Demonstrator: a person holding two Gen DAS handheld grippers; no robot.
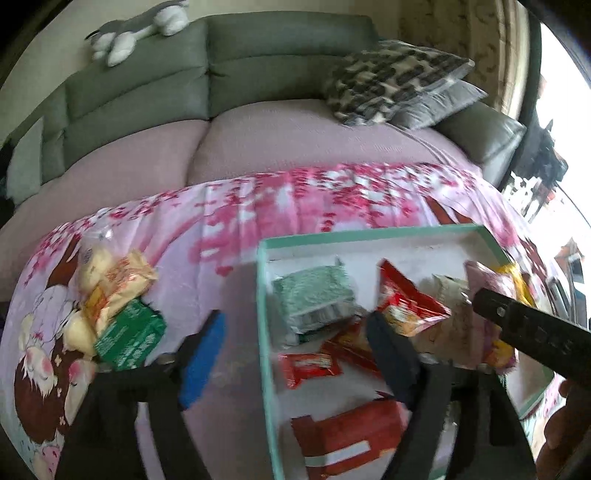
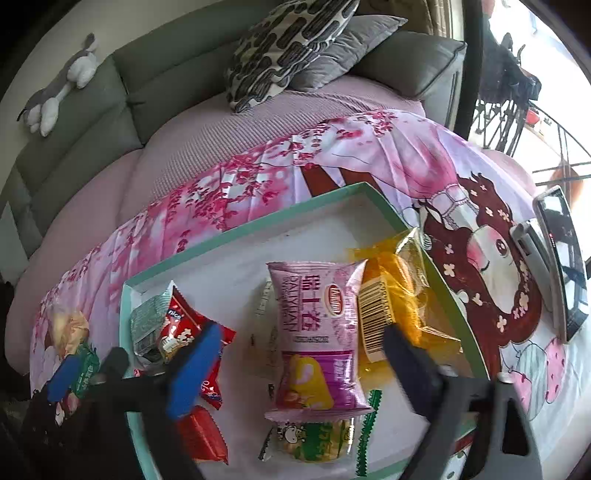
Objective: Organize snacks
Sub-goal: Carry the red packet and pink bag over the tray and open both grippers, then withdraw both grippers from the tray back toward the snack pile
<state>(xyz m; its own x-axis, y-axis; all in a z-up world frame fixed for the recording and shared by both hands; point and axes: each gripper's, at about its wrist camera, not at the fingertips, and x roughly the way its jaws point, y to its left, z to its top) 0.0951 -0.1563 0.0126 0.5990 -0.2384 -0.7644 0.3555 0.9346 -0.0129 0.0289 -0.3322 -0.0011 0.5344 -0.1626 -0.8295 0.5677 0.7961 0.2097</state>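
The left gripper (image 1: 295,343) and the right gripper (image 2: 301,360) both point steeply down, jaws spread wide, nothing pressed between the pads.

Ahead of you stands a grey-green upholstered sofa (image 1: 236,70) with stitched back cushions, its seat spread with a plain mauve ribbed cover (image 1: 258,144). Nearer you, a glossy pink cloth printed with blossoms and cartoon figures (image 2: 369,155) lies over the surface. On the sofa's back you see a grey-and-white plush toy animal (image 1: 136,33) lying stretched out. At the sofa's right end a black-and-cream patterned cushion (image 2: 291,44) leans on a plain grey quilted cushion (image 2: 354,40). To your right, bright daylight pours through a window (image 2: 546,103) with dark metal railings outside, and a dark frame post (image 2: 471,66) stands beside it.
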